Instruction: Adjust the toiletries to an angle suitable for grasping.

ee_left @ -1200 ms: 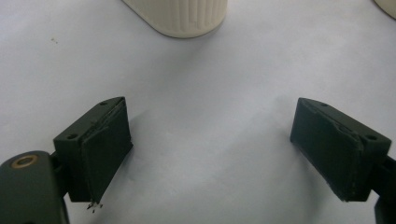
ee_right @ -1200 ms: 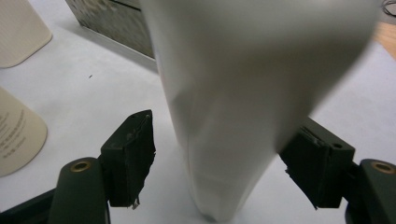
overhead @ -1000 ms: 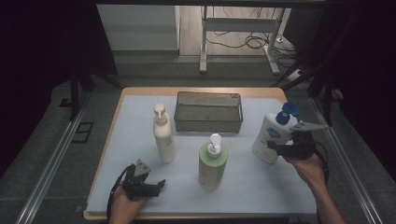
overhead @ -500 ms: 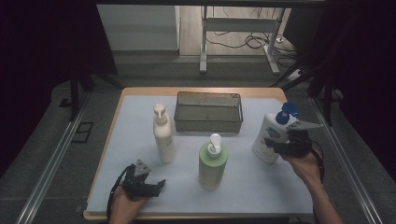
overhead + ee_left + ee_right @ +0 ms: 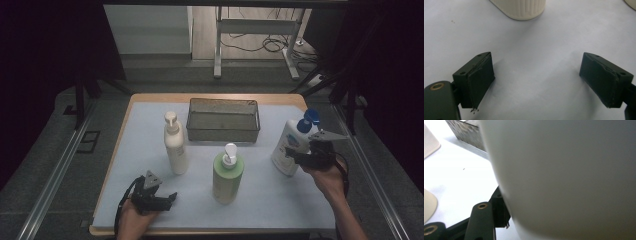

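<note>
A white bottle (image 5: 287,147) with a blue cap stands at the right of the mat. My right gripper (image 5: 296,156) reaches it from the right, and its jaws have just been closing with the bottle between them. In the right gripper view the bottle's white wall (image 5: 564,177) looms very close, and the left finger (image 5: 500,207) lies against its side; the other finger is hidden behind it. My left gripper (image 5: 167,199) rests near the front left of the mat, jaws wide apart over bare mat (image 5: 536,70), nothing between them.
A cream pump bottle (image 5: 175,145) stands left of centre, its base just ahead of the left jaws (image 5: 520,8). A green pump bottle (image 5: 227,175) stands at front centre. A dark wire-mesh basket (image 5: 223,120) sits at the back. The pale mat (image 5: 280,200) covers the wooden table.
The right gripper has edged in a little on the white bottle. The left hand and the other bottles have not moved.
</note>
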A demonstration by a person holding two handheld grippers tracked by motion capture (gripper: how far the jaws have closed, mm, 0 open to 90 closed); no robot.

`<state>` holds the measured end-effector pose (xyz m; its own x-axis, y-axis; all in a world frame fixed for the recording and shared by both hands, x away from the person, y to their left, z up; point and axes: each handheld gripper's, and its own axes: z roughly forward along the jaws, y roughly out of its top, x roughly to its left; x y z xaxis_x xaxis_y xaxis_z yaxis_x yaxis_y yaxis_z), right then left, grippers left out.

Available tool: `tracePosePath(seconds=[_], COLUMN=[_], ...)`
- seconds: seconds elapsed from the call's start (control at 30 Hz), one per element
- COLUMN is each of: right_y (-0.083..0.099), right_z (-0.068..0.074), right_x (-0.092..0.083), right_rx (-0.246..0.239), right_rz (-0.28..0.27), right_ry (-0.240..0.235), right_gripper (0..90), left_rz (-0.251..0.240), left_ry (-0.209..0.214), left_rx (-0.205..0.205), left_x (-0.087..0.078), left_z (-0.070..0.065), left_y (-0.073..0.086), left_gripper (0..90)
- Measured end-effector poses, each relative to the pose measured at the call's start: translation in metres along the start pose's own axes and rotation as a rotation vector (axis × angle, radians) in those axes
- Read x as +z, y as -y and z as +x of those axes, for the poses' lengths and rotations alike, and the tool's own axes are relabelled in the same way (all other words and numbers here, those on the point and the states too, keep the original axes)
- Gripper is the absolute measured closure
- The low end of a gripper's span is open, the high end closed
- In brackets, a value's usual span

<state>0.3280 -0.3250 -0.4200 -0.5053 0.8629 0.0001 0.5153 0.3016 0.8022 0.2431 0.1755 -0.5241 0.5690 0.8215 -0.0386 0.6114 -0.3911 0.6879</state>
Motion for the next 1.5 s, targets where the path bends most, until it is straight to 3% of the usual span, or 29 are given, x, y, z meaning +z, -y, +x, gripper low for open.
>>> tracePosePath(seconds=[0.43, 1.5], right_y=[-0.024, -0.08], right_z=[0.018, 0.057], right_x=[-0.011, 0.003], right_rx=[-0.021, -0.046], right_rz=[-0.04, -0.083], right_ry=[-0.03, -0.063], right_gripper=[41.4, 42.5], left_rz=[0.0, 0.0], left_ry=[0.0, 0.0], left_rx=[0.0, 0.0], left_x=[0.0, 0.0], left_z=[0.0, 0.0], left_y=[0.0, 0.0], left_gripper=[12.1, 12.1])
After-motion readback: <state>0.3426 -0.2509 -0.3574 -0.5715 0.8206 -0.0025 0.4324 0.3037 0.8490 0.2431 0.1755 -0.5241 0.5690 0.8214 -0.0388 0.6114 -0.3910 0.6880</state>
